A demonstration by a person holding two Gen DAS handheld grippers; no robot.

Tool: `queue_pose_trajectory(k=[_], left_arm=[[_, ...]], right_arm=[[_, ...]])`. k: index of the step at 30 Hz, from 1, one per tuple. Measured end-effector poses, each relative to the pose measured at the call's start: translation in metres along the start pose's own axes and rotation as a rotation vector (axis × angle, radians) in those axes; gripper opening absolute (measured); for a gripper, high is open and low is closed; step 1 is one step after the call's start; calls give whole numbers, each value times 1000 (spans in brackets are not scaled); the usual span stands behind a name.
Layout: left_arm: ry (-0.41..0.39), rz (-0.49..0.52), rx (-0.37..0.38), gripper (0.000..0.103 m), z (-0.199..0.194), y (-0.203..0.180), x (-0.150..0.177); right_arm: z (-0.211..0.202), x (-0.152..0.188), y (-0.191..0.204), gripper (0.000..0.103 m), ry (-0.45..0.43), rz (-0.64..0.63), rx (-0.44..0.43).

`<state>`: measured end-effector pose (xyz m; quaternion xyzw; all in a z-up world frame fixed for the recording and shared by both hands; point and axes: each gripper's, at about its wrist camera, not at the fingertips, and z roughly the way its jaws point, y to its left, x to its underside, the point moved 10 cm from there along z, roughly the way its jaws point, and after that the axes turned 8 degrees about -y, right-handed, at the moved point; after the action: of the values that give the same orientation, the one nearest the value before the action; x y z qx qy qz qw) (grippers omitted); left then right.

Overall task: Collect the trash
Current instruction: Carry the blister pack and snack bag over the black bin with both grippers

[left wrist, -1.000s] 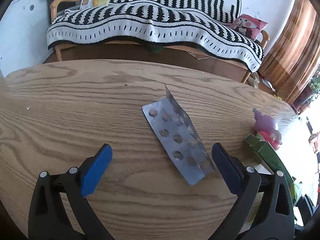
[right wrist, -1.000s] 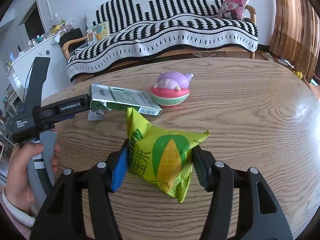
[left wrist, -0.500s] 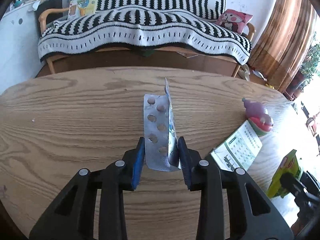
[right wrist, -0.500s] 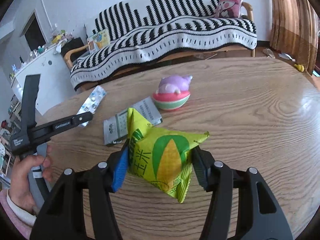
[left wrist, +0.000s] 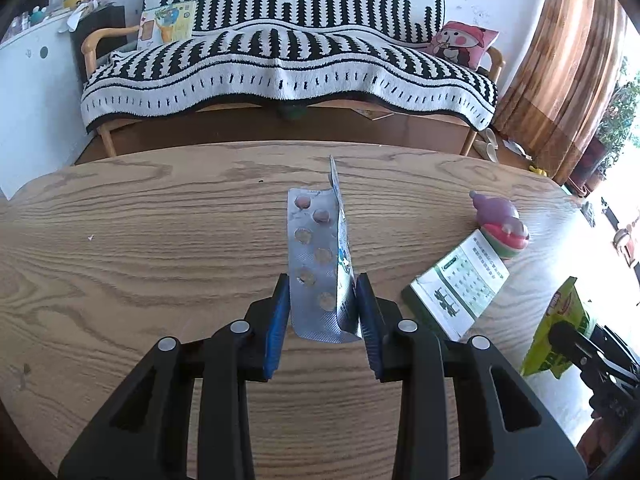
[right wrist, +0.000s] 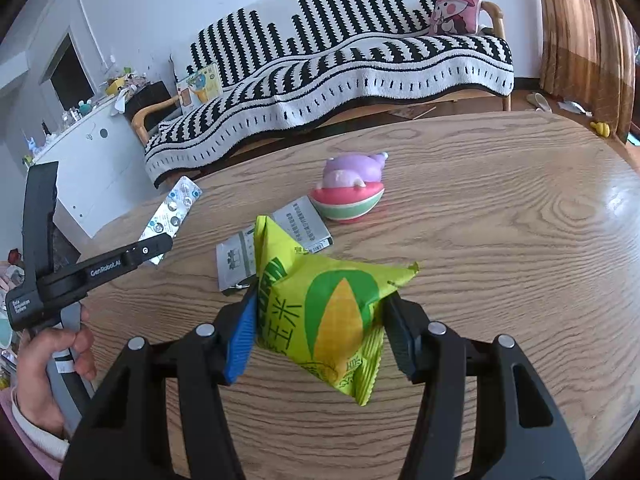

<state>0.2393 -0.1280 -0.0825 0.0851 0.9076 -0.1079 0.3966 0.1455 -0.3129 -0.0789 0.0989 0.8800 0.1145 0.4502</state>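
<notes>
Here, blister pack (left wrist: pixel 318 264) points lengthwise beyond tool (left wrist: pixel 322 312).

"GenRobot.AI" stands on the left gripper (right wrist: pixel 158 246); "玉米" on the yellow snack bag (right wrist: pixel 328 316)

Table (left wrist: pixel 120 240) glossy grained wood; blister pack (left wrist: pixel 316 272) dull foil; snack bag (right wrist: pixel 332 312) shiny plastic.

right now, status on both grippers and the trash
Left gripper shut on blister pack. Right gripper shut on snack bag. Flat box left on table.
</notes>
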Motion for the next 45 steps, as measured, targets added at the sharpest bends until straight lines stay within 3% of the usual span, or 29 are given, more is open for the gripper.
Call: queue_pose_trajectory(k=[14, 24, 30, 36, 42, 45], left_arm=[[-28, 2, 12, 33, -30, -3, -3], [-50, 29, 74, 33, -93, -40, 27], [-57, 120, 141, 33, -145, -94, 56], [-63, 225, 287, 33, -197, -189, 87], [57, 381, 500, 33, -228, -313, 172], [141, 447, 584, 33, -236, -357, 215]], right_arm=[[-16, -4, 14, 56, -3, -29, 15], [-51, 0, 19, 56, -37, -3, 21], [-123, 12, -4, 56, -87, 9, 65], [-236, 34, -78, 56, -164, 58, 180], [-338, 90, -163, 56, -172, 132, 314], [-376, 135, -204, 56, -143, 192, 377]])
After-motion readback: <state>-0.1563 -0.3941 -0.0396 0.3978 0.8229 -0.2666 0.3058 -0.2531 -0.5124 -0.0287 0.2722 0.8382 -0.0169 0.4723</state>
